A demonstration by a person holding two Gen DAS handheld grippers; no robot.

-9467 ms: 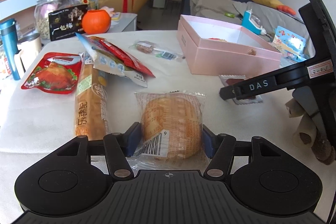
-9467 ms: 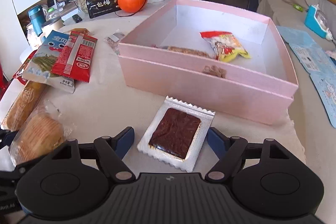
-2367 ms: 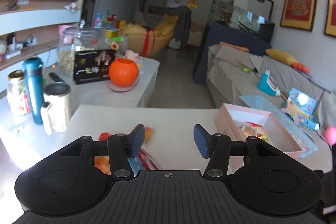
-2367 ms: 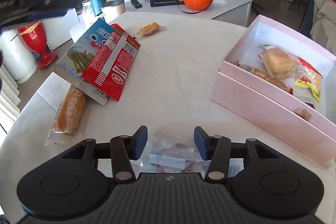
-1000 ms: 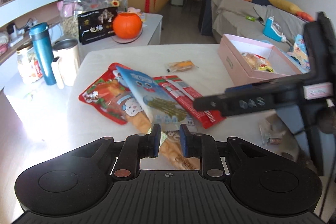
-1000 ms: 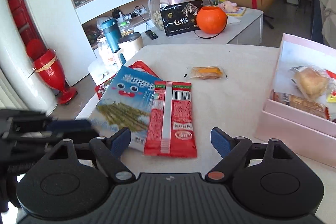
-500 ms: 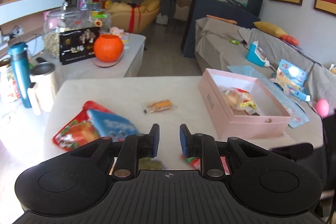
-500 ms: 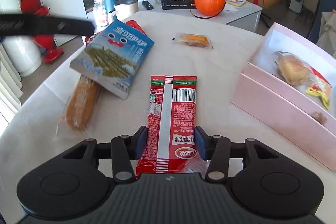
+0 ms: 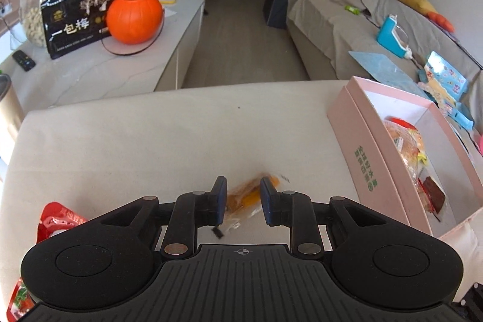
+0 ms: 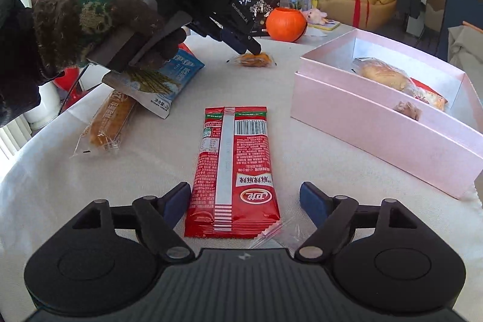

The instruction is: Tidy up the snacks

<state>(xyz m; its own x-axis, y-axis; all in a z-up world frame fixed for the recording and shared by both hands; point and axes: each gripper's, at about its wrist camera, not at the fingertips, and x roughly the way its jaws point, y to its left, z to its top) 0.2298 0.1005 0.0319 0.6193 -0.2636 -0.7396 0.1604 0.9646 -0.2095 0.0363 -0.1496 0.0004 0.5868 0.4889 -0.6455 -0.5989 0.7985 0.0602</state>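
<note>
Left wrist: left gripper (image 9: 243,196) opening (straddling) – orange snack (image 9: 245,195)

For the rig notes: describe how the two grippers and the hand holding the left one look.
Both grippers, left gripper and right gripper, are matte black with ribbed bodies, round side discs, silver pivot pins and blue finger pads. White "DAS" lettering marks the left one. Its hand wears a brown-green knitted glove and dark sleeve.

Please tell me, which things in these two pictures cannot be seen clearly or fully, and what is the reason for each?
- Small orange snack, left wrist view: blurred, so its wrapper cannot be read; the opening left gripper straddles it.
- Red pouch, left wrist view: mostly hidden behind the gripper body.
- Long bread pack, right wrist view: its far end lies under the blue snack bag.
- Pink box, right wrist view: the near wall hides part of its contents.
</note>
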